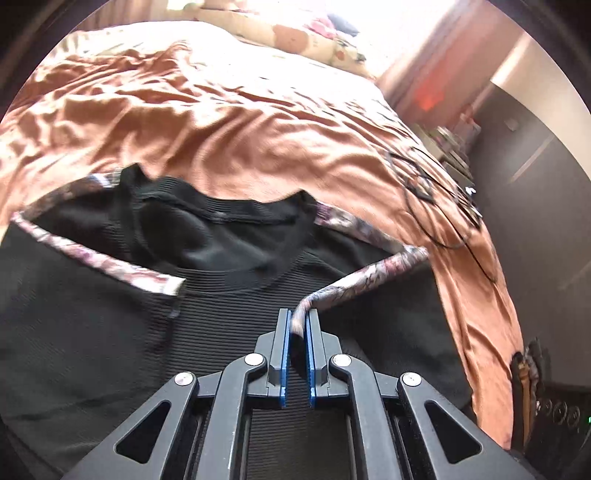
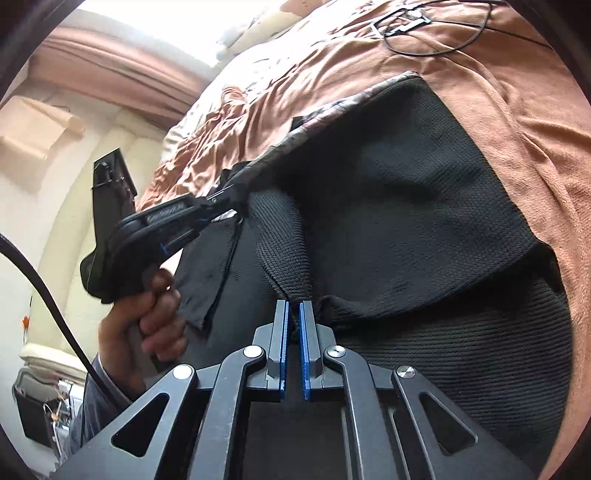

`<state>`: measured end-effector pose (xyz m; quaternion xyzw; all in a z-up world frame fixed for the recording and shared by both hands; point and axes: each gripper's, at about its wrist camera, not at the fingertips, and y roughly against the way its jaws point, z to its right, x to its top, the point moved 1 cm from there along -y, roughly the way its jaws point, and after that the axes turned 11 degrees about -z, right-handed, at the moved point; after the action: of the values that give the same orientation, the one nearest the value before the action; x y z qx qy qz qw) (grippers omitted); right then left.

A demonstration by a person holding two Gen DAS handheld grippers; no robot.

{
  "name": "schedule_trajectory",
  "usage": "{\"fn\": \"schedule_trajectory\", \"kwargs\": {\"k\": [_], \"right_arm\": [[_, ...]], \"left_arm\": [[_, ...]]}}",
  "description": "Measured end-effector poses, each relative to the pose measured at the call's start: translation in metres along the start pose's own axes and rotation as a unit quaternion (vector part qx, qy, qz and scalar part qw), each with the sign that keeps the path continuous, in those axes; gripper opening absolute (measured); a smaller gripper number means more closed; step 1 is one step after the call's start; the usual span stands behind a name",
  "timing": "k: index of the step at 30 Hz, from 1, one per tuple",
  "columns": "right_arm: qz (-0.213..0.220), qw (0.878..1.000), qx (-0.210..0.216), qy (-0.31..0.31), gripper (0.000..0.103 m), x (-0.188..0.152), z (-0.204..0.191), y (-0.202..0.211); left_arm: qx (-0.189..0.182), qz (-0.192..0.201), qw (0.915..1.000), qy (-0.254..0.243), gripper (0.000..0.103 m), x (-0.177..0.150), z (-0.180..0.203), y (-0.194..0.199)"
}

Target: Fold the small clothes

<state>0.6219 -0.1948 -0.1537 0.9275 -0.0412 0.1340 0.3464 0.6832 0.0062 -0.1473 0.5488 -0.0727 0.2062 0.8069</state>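
A black ribbed top [image 1: 229, 306] with floral-patterned trim [image 1: 110, 262] lies on an orange bedspread [image 1: 229, 118]. My left gripper [image 1: 298, 317] is shut on the floral trim strip [image 1: 365, 277] at the garment's shoulder and lifts it. In the right wrist view the black top [image 2: 406, 206] is partly folded over itself. My right gripper [image 2: 293, 308] is shut on a pinched fold of the black fabric. The left gripper [image 2: 231, 199] also shows there, held by a hand [image 2: 155, 314], gripping the trim at the upper left.
A black cable with a small frame [image 1: 436, 199] lies on the bedspread to the right; it also shows in the right wrist view [image 2: 424, 26]. Pillows [image 1: 295, 33] sit at the bed's head. The bed edge drops off at right, by dark furniture [image 1: 535, 206].
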Motion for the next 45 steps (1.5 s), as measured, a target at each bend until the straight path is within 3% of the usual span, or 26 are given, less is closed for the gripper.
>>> {"fn": "schedule_trajectory", "kwargs": {"k": [1, 2, 3, 4, 6, 7, 15, 19, 22, 25, 26, 29, 30, 34, 40, 45], "right_arm": [[0.003, 1.000, -0.012, 0.002, 0.007, 0.000, 0.000, 0.001], [0.005, 1.000, -0.024, 0.003, 0.010, 0.000, 0.002, 0.003], [0.007, 0.999, -0.037, 0.002, 0.022, 0.000, 0.005, 0.005], [0.013, 0.999, -0.047, 0.000, 0.039, 0.000, 0.008, 0.009], [0.033, 0.997, -0.070, -0.002, 0.061, -0.002, 0.011, 0.019], [0.042, 0.996, -0.082, -0.001, 0.062, -0.003, 0.011, 0.023], [0.076, 0.984, -0.159, -0.028, 0.062, 0.001, 0.038, 0.045], [0.086, 0.980, -0.175, -0.042, 0.062, 0.005, 0.046, 0.046], [0.089, 0.977, -0.186, -0.050, 0.052, 0.005, 0.048, 0.047], [0.089, 0.975, -0.195, -0.054, 0.050, 0.004, 0.050, 0.051], [0.087, 0.976, -0.195, -0.052, 0.050, 0.001, 0.049, 0.052], [0.079, 0.976, -0.197, -0.044, 0.050, 0.007, 0.048, 0.047], [0.074, 0.975, -0.207, -0.037, 0.049, 0.009, 0.046, 0.043], [0.044, 0.970, -0.239, -0.021, 0.033, 0.018, 0.046, 0.027], [0.036, 0.960, -0.277, -0.012, 0.031, 0.017, 0.044, 0.018], [0.037, 0.959, -0.282, -0.021, 0.031, 0.005, 0.036, 0.028]], "left_arm": [[-0.001, -0.005, 0.9999, 0.009, 0.016, -0.001, -0.004, 0.001], [-0.003, -0.010, 0.9998, 0.014, 0.026, -0.003, -0.007, 0.002], [-0.005, -0.016, 0.9997, 0.017, 0.038, -0.005, -0.009, 0.002], [-0.004, -0.018, 0.9997, 0.018, 0.043, -0.009, -0.011, 0.002], [0.000, -0.019, 0.9997, 0.016, 0.048, -0.017, -0.012, 0.004], [0.000, -0.023, 0.9996, 0.015, 0.049, -0.021, -0.012, 0.002], [0.003, -0.066, 0.9978, -0.002, 0.048, -0.055, -0.001, -0.008], [0.003, -0.072, 0.9973, -0.011, 0.048, -0.068, 0.007, -0.007], [0.003, -0.082, 0.9966, -0.012, 0.048, -0.076, 0.012, -0.010], [0.001, -0.094, 0.9954, -0.019, 0.047, -0.084, 0.019, -0.015], [-0.001, -0.096, 0.9951, -0.021, 0.041, -0.087, 0.021, -0.016], [0.002, -0.112, 0.9931, -0.033, 0.011, -0.095, 0.026, -0.025], [0.009, -0.115, 0.9926, -0.038, 0.009, -0.097, 0.028, -0.027], [0.023, -0.109, 0.9926, -0.048, 0.004, -0.099, 0.028, -0.024], [0.053, -0.106, 0.9923, -0.035, 0.005, -0.100, 0.014, -0.015], [0.035, -0.102, 0.9941, -0.018, 0.005, -0.107, 0.002, 0.002]]}}
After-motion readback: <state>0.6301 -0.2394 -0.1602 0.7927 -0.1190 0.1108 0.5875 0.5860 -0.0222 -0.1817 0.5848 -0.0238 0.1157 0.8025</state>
